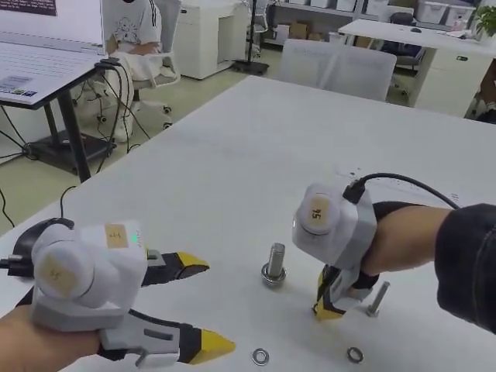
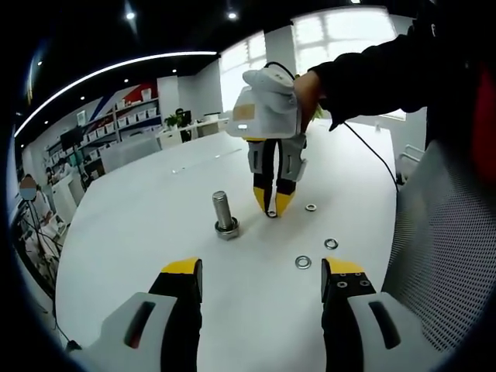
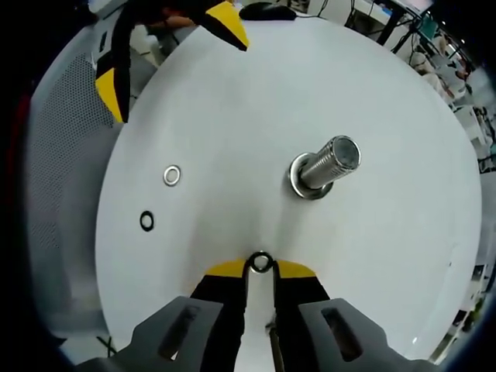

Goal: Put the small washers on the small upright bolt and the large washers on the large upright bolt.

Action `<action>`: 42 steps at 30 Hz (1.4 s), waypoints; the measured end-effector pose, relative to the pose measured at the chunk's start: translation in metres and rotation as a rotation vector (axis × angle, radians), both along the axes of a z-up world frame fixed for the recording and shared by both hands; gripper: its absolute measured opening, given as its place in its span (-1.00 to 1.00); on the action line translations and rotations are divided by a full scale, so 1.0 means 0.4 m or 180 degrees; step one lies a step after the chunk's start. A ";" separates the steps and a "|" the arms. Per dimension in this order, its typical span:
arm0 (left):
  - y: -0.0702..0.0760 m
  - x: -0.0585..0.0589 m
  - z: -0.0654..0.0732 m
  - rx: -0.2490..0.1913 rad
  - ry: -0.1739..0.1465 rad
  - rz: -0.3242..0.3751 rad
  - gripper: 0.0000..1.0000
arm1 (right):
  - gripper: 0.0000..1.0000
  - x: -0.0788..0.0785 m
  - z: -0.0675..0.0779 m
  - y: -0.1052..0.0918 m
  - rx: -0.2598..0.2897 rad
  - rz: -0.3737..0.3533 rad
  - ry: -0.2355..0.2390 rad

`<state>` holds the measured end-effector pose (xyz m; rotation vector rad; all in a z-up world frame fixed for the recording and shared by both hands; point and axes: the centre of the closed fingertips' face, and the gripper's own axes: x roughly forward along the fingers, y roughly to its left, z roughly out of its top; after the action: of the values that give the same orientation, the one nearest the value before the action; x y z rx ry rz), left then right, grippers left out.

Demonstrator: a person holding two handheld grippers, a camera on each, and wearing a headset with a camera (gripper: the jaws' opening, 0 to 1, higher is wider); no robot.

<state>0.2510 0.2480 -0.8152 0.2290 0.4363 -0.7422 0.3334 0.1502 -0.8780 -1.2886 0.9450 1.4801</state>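
While the right gripper point(image 1: 327, 310) points down at the table point(image 1: 232, 170), its yellow tips are pinched in on a small washer point(image 3: 261, 262). It's a thin silver ring with a dark hole, sitting right between the tips in the right gripper view. Can't tell if it's lifted or resting on the surface. The left gripper point(image 1: 203, 304) is over at the near left, jaws spread wide with nothing in them.

The large bolt point(image 1: 273, 263) is a fat silver threaded stud near the middle of the table, with a base washer point(image 1: 273, 277) round its foot. The small bolt point(image 1: 378, 298) is way skinnier and sits just beside the right gripper, on its right. Two loose ones lie flat toward the near edge, well apart from each other: a silver washer point(image 1: 260, 356) and a dark washer point(image 1: 355, 355).

The table's plain matte white. The room's an open office, with a pale chair point(image 1: 337, 68) across the table, white desks behind it and a seated person point(image 1: 136, 31) at top left.

Large bolt stands on its head, long axis vertical, threaded end up. Small bolt is head down too, and its shaft leans a little to the right in the head view.
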 end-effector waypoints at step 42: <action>-0.064 -0.010 0.069 0.0126 0.0223 -0.0925 0.30 | -0.72 -0.001 0.000 0.001 0.0058 -0.0022 -0.0002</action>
<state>0.2469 0.2223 -0.7875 0.3082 0.4904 -1.0293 0.3330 0.1507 -0.8781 -1.2716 0.9325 1.4798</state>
